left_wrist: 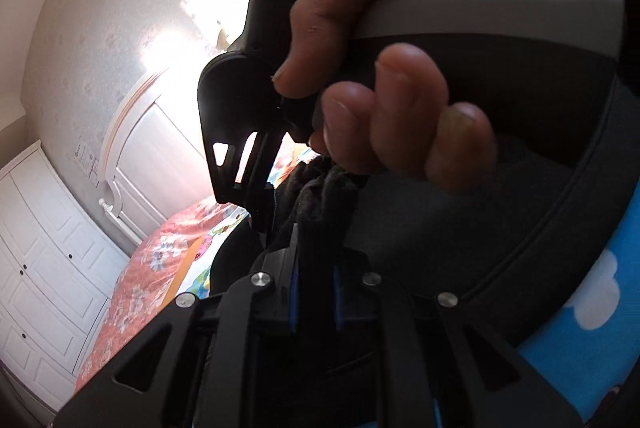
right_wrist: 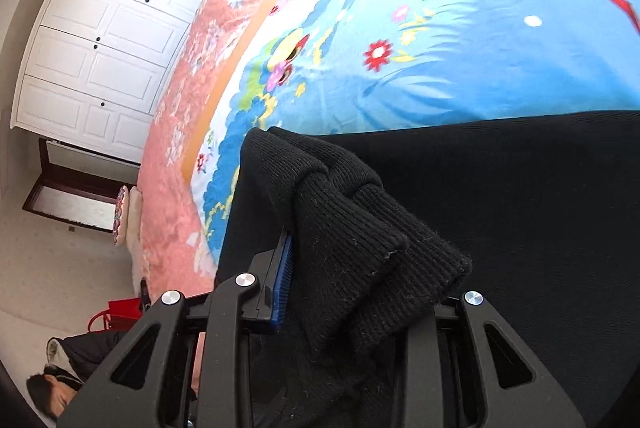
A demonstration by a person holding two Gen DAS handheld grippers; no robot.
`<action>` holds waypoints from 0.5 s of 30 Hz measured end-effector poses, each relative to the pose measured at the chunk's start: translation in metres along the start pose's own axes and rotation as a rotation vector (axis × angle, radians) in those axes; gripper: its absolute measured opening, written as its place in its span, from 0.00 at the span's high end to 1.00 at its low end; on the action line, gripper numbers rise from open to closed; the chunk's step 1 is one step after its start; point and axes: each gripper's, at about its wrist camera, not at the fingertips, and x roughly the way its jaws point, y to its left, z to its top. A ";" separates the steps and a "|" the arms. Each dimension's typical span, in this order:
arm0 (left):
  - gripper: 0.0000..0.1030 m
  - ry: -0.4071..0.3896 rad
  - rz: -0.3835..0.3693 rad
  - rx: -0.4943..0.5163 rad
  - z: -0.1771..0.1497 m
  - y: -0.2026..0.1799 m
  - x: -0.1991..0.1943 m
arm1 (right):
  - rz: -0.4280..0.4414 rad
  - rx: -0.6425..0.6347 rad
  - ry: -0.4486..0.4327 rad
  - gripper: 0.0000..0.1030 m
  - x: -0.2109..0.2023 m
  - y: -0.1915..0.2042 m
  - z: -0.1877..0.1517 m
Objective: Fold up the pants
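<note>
The soft, limp black knit pants [right_wrist: 360, 228] lie bunched between the right gripper [right_wrist: 356, 292] pads, pinched at the ribbed cuff; the left gripper [left_wrist: 314, 292] is clamped on cloth, best gripped at hems.

Left claw [left_wrist: 316, 280] tight on black pants [left_wrist: 320, 203], right hand [left_wrist: 392, 67] just beyond.

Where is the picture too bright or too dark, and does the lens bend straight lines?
Left wrist view: sunlight burns out the wall; the hand and black pants stay dark. Right wrist view: the bedspread is overexposed at the top; the wardrobe curves from fisheye distortion.
</note>
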 end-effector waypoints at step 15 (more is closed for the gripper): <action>0.54 -0.006 -0.248 -0.089 0.012 -0.020 0.015 | -0.084 0.040 -0.110 0.45 -0.045 -0.087 -0.016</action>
